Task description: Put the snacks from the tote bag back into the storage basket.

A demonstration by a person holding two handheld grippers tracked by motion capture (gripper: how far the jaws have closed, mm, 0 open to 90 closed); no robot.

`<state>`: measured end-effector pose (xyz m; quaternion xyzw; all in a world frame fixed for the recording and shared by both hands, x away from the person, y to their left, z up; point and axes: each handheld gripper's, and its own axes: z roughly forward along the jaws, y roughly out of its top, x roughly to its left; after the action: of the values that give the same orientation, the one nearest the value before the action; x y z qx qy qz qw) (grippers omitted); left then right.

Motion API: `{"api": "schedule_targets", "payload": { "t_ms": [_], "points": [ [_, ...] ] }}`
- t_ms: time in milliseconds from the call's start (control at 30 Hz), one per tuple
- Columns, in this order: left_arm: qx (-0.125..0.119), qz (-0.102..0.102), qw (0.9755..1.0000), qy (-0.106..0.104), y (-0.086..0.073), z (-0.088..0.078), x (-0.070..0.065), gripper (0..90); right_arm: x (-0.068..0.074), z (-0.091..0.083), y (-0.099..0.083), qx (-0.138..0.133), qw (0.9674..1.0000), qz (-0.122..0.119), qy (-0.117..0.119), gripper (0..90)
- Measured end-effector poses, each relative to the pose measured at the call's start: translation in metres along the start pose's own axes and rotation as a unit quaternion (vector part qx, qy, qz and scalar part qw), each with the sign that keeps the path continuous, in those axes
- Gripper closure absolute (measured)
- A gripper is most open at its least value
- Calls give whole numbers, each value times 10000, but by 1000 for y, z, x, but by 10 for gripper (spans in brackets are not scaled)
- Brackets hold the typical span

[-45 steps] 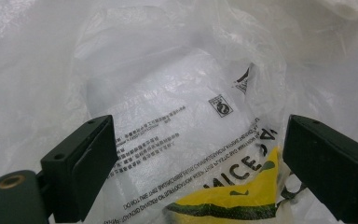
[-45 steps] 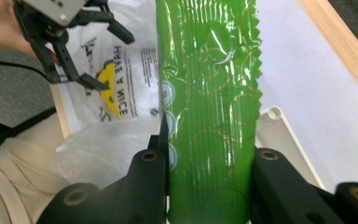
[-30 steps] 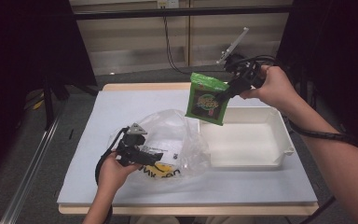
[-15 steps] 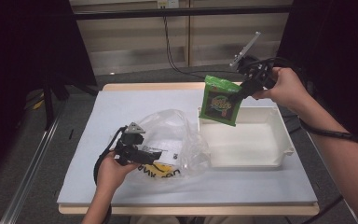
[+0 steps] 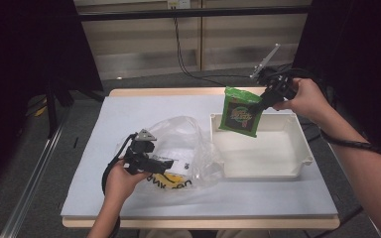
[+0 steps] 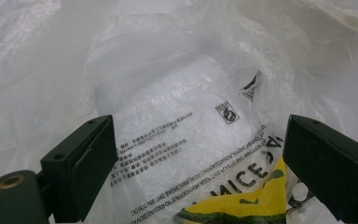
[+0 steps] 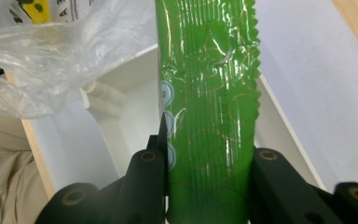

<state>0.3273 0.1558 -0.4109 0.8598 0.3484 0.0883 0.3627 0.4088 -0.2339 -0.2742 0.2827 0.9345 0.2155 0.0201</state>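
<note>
Above the far left corner of the white tray, the right claw pinches a green packet by its top edge, so the packet hangs in the air, tilted, its lower end just over the tray's rim. From the right gripper view the two black jaws press flat on either side of the packet, with the tray below and the white surface beyond it.

Down at the near left, the left claw lies low against a clear plastic bag that slumps on the surface just beside the tray. Its jaws stand spread, and in the left gripper view they frame the bag's crumpled film with printed lettering and a yellow patch inside; I can't tell whether they touch the film or merely rest at its mouth.

As I judge it, the work is emptying the bag into the tray, and it is partly done: the packet is out of the bag and nearly at its place, but not yet set down. The tray looks bare otherwise. What is left is to lower and release the packet inside the tray, and then perhaps to fetch whatever yellow thing remains in the bag.
</note>
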Motion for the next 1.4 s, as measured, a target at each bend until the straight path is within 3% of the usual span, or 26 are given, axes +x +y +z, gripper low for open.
{"api": "schedule_targets", "payload": {
  "t_ms": [300,867,900,1167,1400],
  "points": [
    [63,51,9999,63,0,0,0,98,-10,14,-10,102,9999,53,17,747],
    [87,98,9999,-14,4,4,1,99,-33,48,-23,336,9994,26,36,747],
    [50,23,10000,6,3,5,1,99,-35,51,-23,363,9993,-3,8,747],
    [110,58,9999,-1,4,4,1,99,-39,79,-15,545,9980,-302,120,747],
    [89,40,9999,54,2,3,2,99,-42,90,-5,598,9967,-543,126,747]
  ]
}}
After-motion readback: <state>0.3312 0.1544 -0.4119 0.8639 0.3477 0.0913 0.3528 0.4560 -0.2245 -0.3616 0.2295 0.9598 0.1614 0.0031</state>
